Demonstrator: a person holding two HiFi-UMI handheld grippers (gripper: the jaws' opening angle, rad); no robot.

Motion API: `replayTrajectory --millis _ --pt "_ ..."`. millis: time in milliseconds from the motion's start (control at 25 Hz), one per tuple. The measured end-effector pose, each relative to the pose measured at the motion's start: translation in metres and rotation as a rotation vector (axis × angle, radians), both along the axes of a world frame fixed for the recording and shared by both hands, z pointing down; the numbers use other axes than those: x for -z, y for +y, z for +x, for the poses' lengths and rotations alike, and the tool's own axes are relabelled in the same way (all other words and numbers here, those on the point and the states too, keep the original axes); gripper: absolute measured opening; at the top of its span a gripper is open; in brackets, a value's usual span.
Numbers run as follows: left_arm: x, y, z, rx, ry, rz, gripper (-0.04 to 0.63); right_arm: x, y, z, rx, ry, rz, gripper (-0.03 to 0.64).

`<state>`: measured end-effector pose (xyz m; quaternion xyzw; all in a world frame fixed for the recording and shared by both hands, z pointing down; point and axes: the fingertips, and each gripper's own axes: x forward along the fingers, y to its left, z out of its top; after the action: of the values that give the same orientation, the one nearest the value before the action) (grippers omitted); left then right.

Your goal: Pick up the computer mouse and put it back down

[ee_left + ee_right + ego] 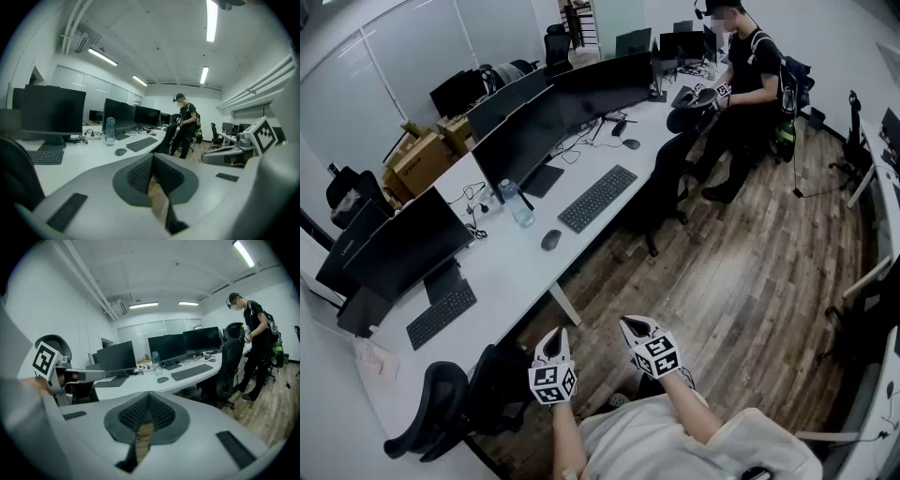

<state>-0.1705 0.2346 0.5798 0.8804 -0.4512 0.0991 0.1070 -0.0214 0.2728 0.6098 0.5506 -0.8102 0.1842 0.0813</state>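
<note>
Two grippers, left (555, 336) and right (630, 325), hang side by side over the wood floor (741, 281), tilted slightly downward, each with its jaws pressed together on nothing. Well ahead, the computer mouse (550, 240) lies on the white desk (516, 267) between one water bottle (516, 203) and a keyboard (597, 198). A second mouse (631, 143) sits farther along, near a standing person (741, 103). Only the gripper views show the ceiling lights (212, 21).

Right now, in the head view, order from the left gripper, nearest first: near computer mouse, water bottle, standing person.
1. Computer mouse, on the desk ahead of the left gripper.
2. Water bottle, just behind it.
3. Standing person, far right.
</note>
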Motion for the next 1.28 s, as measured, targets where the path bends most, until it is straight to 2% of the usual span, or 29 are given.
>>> replayTrajectory --millis 360,600,800,880,920,1080,1280 --pt "0.002 0.005 0.004 -0.022 0.013 0.000 0.022 0.004 0.006 -0.003 -0.005 0.023 0.007 0.002" --pt "0.002 0.007 0.001 -0.041 0.027 -0.015 0.028 0.010 0.009 -0.010 -0.002 -0.018 0.024 0.003" --pt "0.000 0.005 -0.007 -0.038 0.014 -0.021 0.117 0.010 0.006 -0.025 0.029 -0.038 0.017 0.005" --pt "0.003 0.004 -0.011 -0.034 0.010 -0.017 0.148 0.013 0.005 -0.033 0.057 -0.063 0.021 0.077" --pt "0.004 0.003 -0.014 -0.032 0.007 -0.013 0.160 0.015 0.004 -0.038 0.072 -0.083 0.029 0.077" --pt "0.004 0.001 -0.023 -0.024 -0.002 -0.011 0.194 0.025 0.004 -0.054 0.105 -0.114 0.057 0.092" --pt "-0.009 0.000 -0.021 -0.053 0.014 -0.052 0.204 0.019 -0.001 -0.059 0.107 -0.102 0.031 0.127"
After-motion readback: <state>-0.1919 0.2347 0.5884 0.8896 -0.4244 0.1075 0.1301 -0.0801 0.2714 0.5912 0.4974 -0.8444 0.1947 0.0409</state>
